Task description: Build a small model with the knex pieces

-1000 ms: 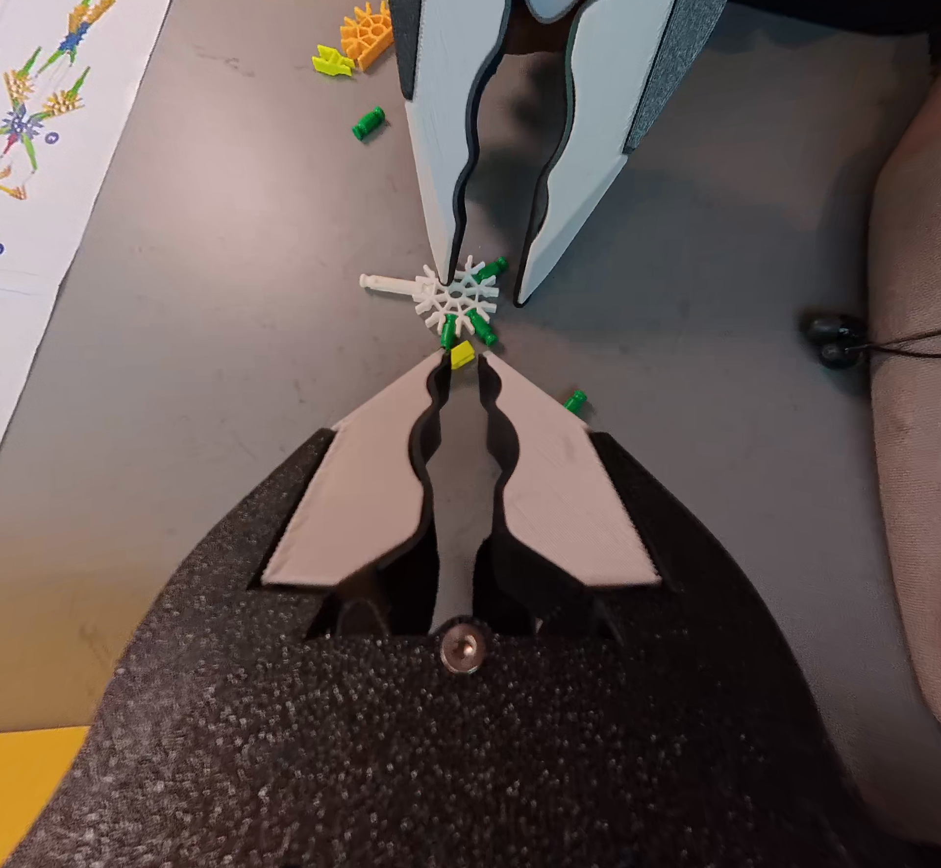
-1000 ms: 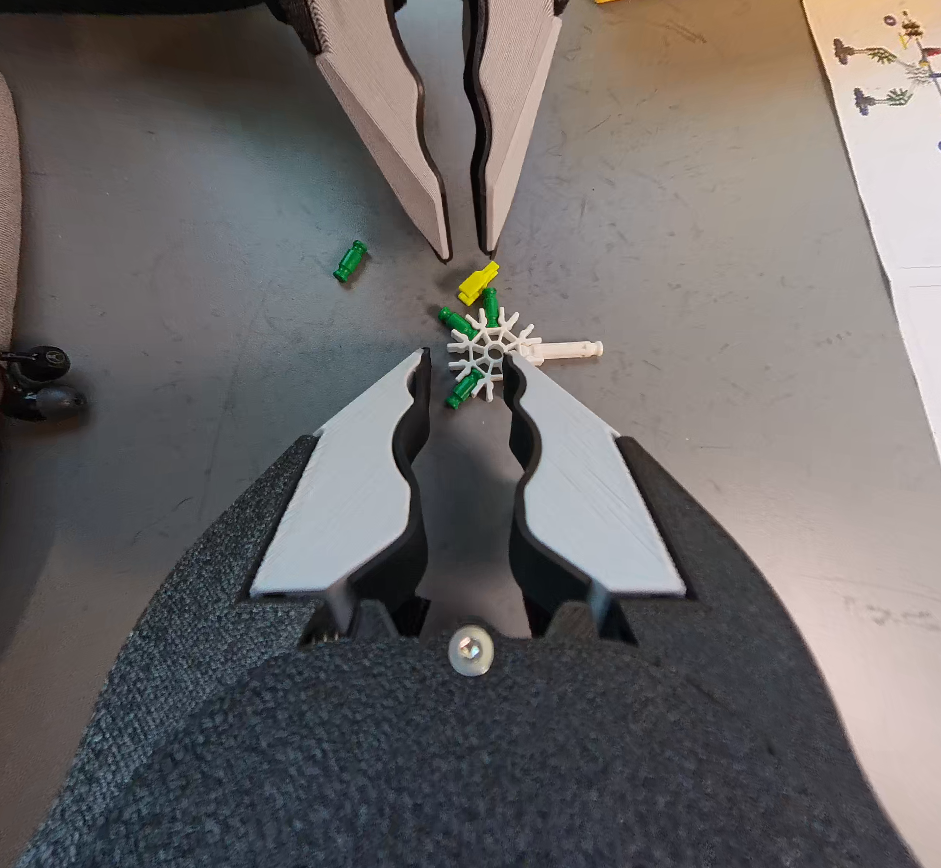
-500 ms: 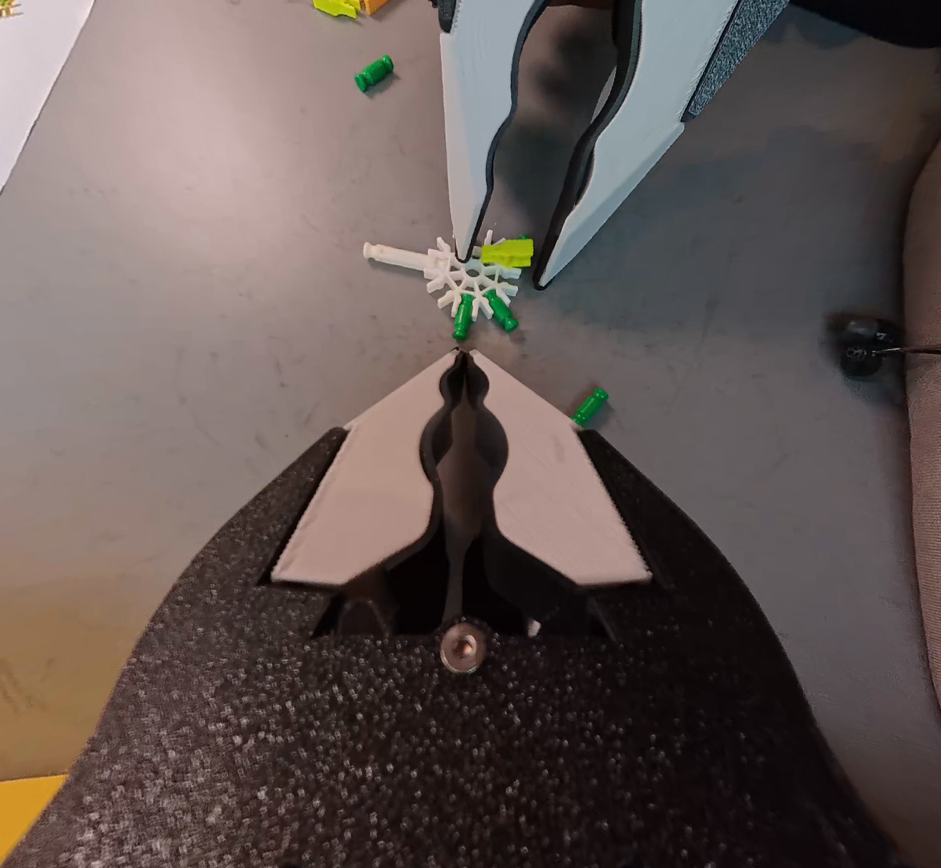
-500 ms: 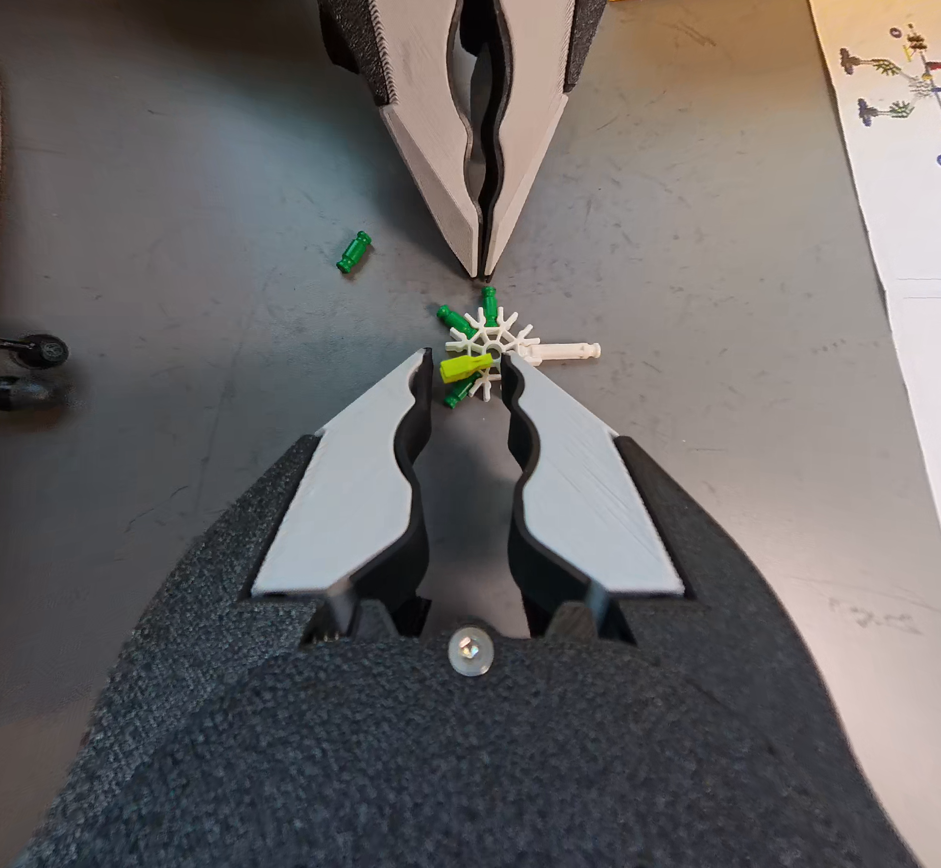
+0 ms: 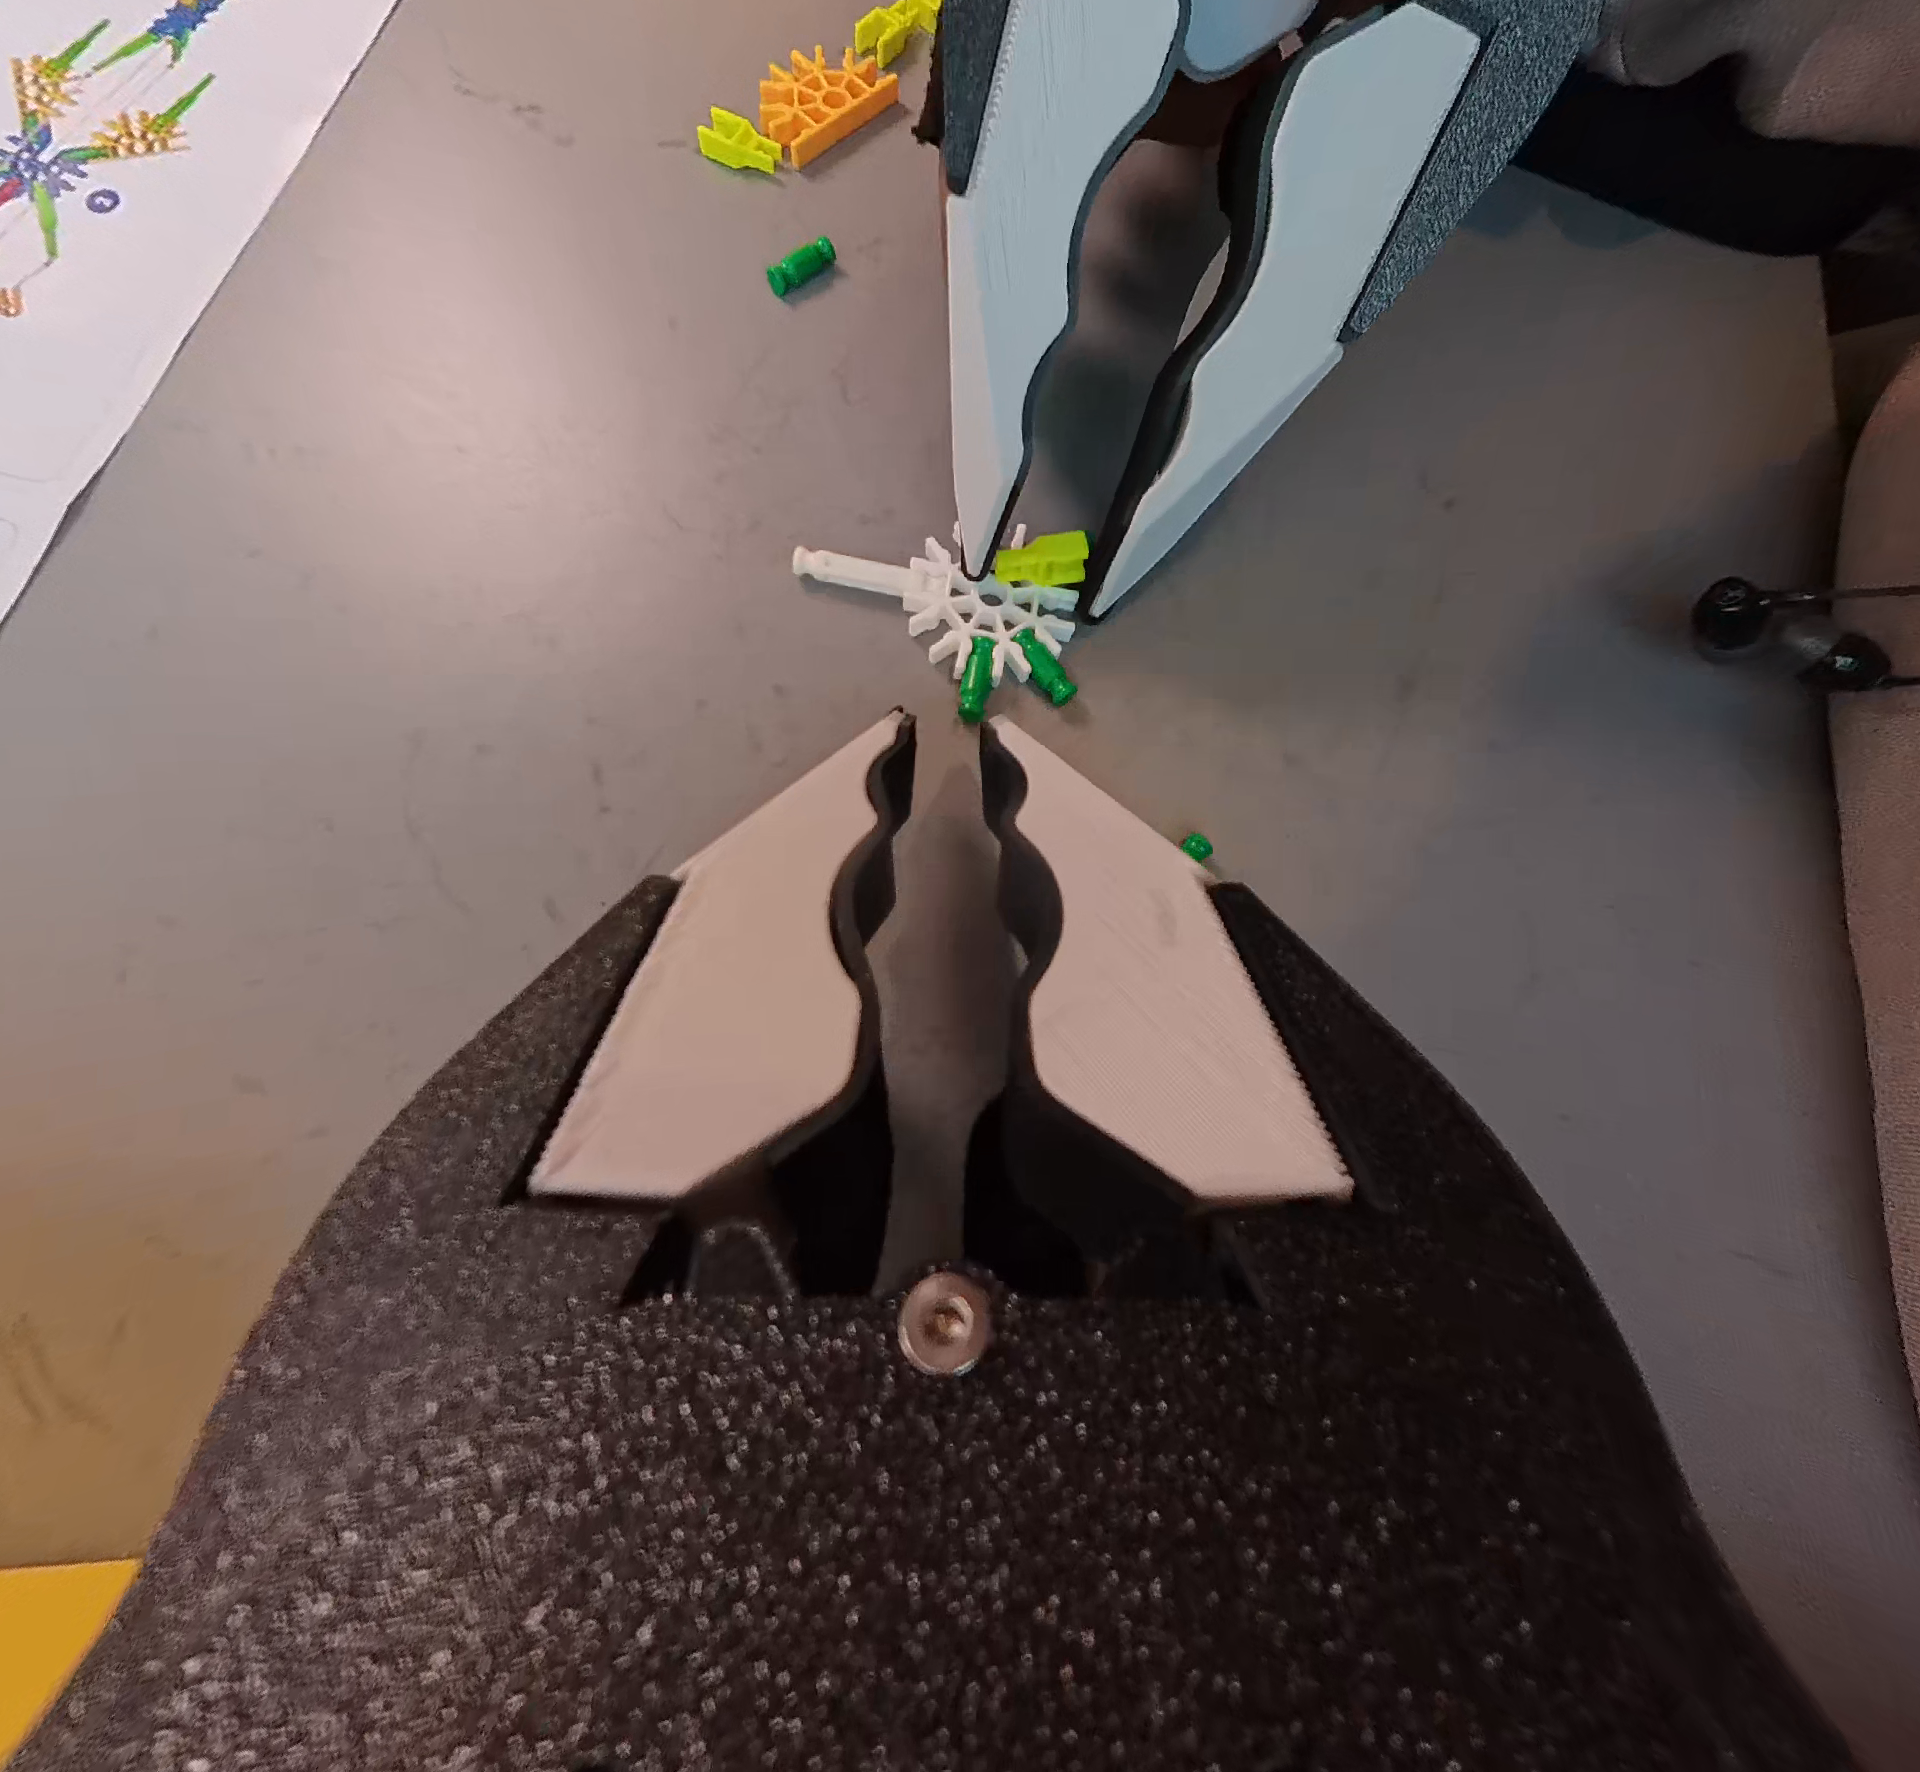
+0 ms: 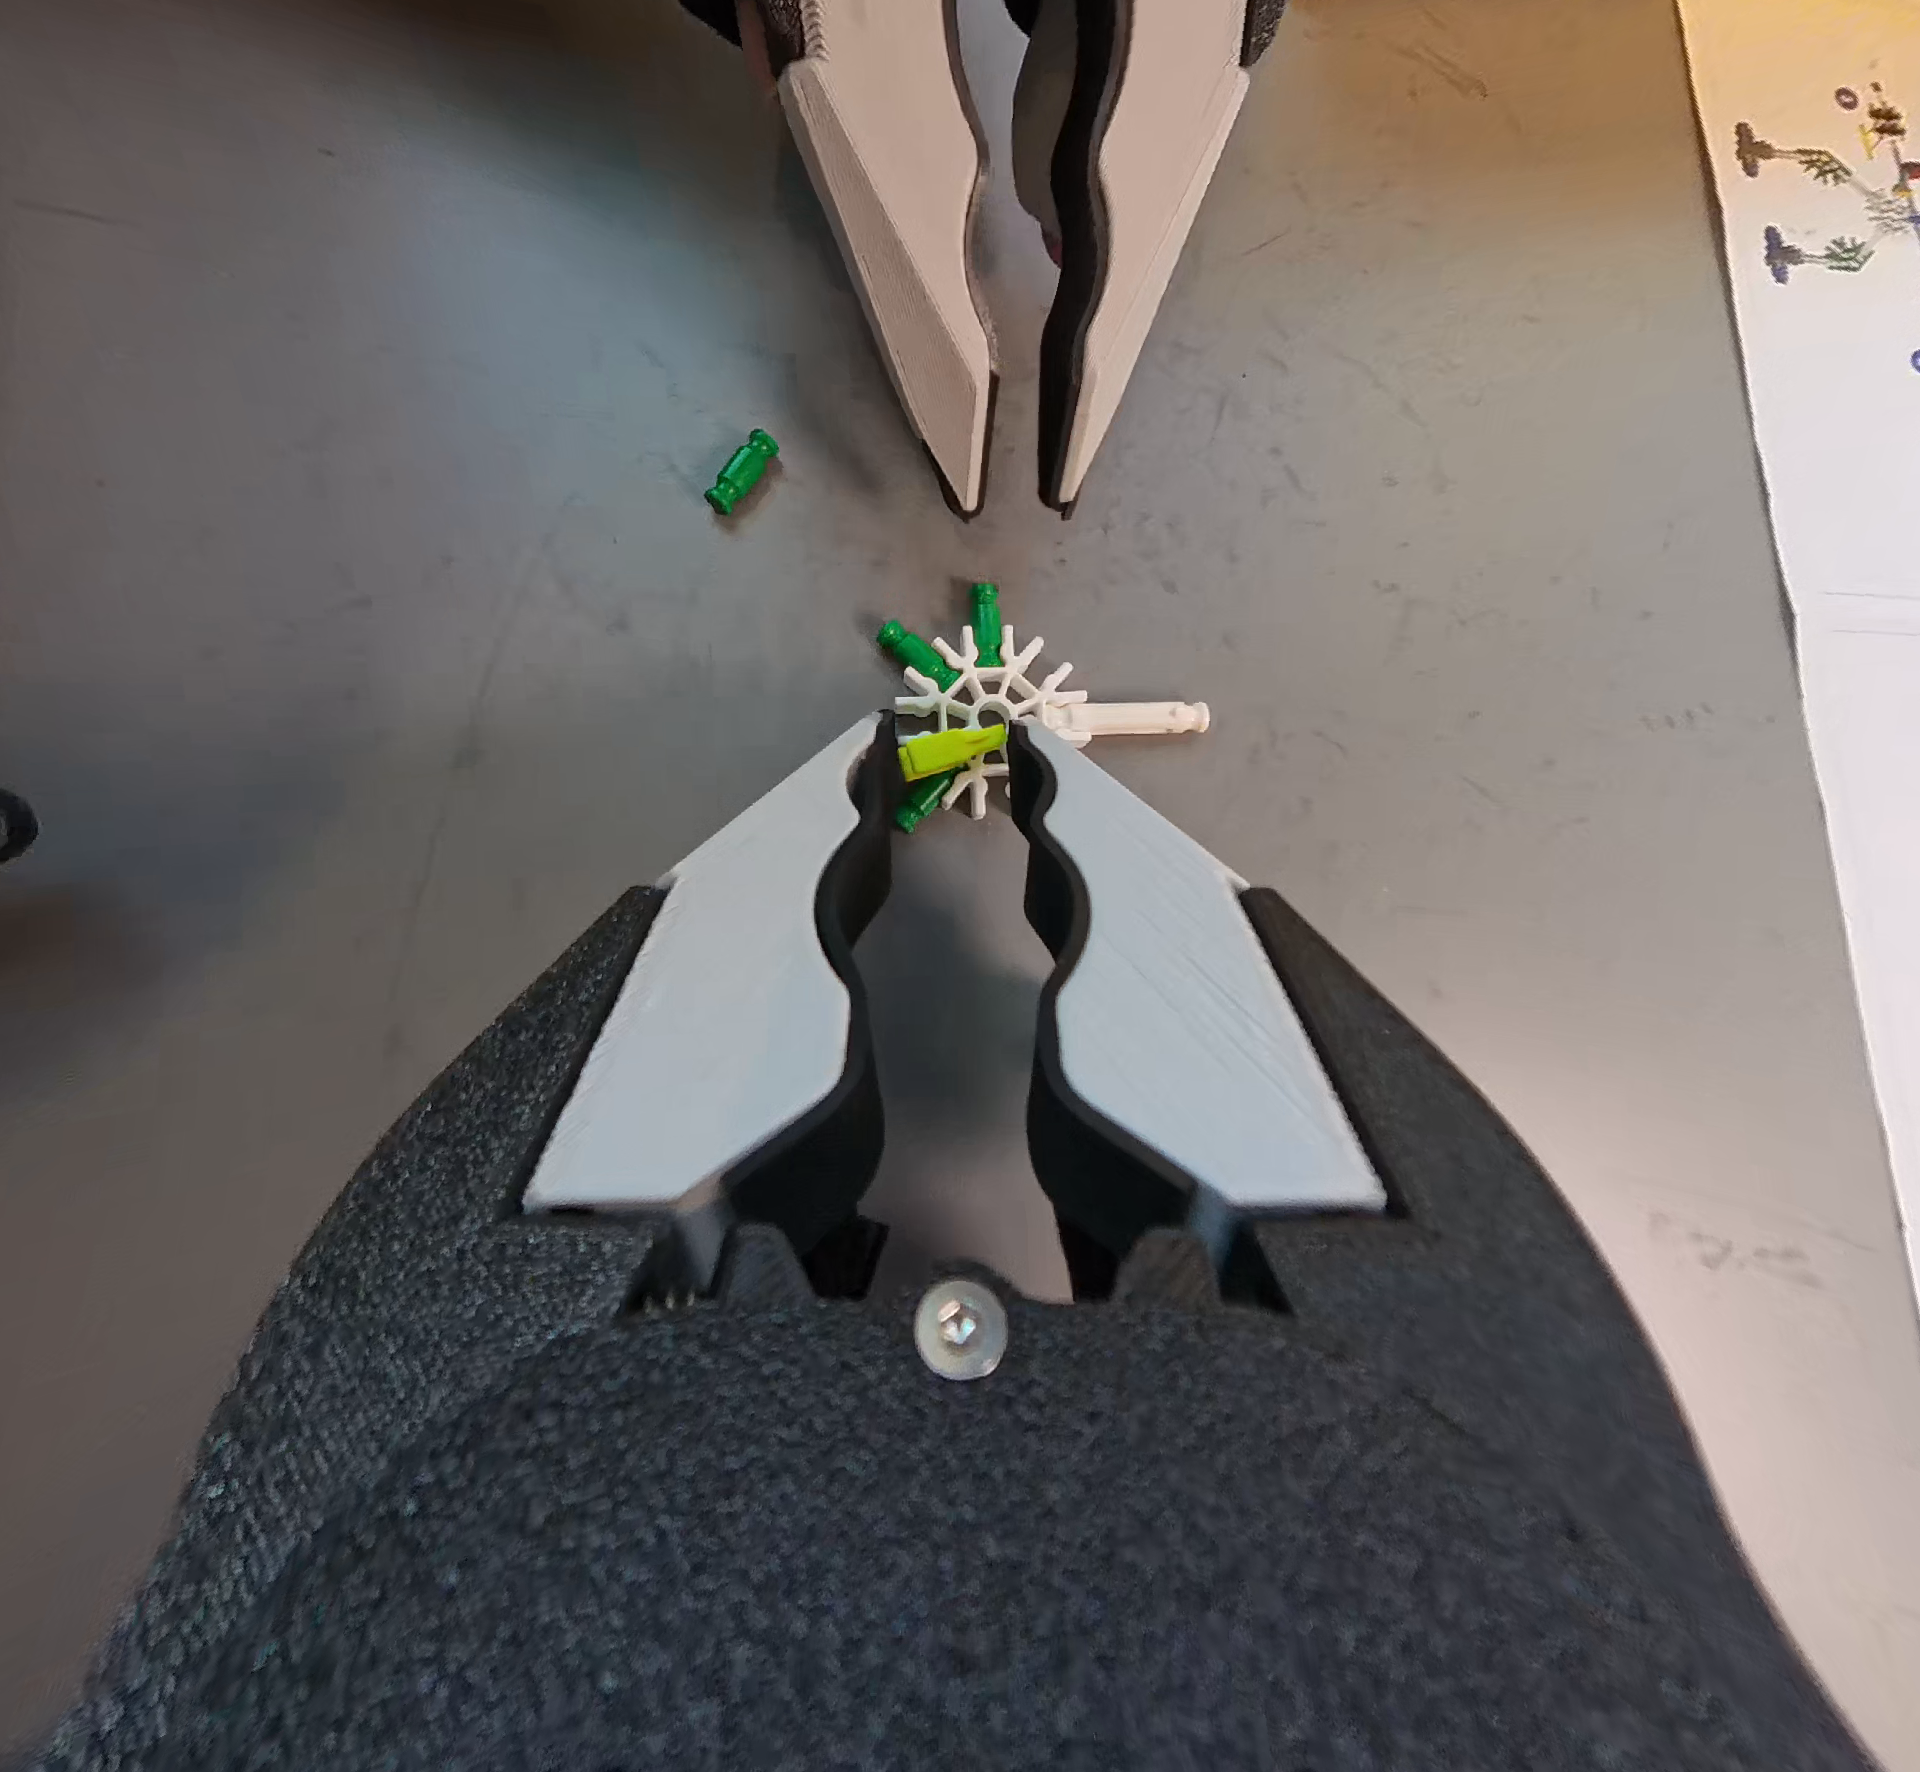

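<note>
Right gripper point(image 6: 953, 735): jaws clamped on a small lime-green plastic connector point(image 6: 951, 750), held over a white snowflake-shaped plastic hub point(image 6: 987, 699) on the grey table point(image 6: 416, 268).
Left gripper point(image 5: 945, 723): jaws slightly apart, empty, just near of the hub.
Hub: bears short green rods point(image 6: 912, 650) and a white rod point(image 6: 1138, 716).

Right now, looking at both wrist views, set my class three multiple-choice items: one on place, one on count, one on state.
1. Between the fingertips of the right gripper lies: A a red piece; B a yellow-green piece; C a coin.
2. Green rods plugged into the white connector: A one; B six; C three.
3. The fingers of the left gripper are: A slightly apart, empty; B clamped on paper; C gripping a rod.
Answers: B, it spans that gap; C, two far, one near in the right view; A, bare table shows between them.
</note>
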### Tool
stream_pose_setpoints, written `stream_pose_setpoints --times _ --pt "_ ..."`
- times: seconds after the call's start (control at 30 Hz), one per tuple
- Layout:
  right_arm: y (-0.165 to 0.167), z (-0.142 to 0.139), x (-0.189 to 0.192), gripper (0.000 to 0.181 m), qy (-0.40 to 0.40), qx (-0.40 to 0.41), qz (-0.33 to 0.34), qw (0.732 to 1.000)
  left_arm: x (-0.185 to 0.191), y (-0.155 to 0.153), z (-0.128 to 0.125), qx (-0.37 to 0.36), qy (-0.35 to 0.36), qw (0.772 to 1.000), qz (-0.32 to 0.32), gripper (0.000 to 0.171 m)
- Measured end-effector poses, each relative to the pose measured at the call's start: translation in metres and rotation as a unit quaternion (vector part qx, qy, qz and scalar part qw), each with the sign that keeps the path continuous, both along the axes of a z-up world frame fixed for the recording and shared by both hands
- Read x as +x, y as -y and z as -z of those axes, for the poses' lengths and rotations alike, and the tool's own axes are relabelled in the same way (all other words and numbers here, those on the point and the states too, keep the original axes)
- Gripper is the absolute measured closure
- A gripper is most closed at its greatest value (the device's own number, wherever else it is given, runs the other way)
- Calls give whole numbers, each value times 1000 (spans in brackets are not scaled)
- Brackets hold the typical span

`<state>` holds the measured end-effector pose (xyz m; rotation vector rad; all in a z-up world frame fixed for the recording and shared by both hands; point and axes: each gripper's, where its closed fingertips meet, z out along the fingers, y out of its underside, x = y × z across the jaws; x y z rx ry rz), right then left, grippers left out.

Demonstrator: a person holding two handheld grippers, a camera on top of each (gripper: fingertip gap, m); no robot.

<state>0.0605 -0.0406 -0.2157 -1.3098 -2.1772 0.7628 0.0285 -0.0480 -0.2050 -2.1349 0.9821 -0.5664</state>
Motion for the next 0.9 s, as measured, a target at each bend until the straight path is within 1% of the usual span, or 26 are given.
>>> stream_pose_setpoints --times 0.23,0.63,0.9 --pt "-8 0 9 161 2 -9 -6 1000 0 3 9 14 -36 999 10 157" --pt "-1 -1 9 161 -12 -25 -36 999 -10 3 7 17 -39 999 6 156" --pt "-5 -1 13 159 -12 -8 -33 999 -11 4 12 11 -46 999 10 156"
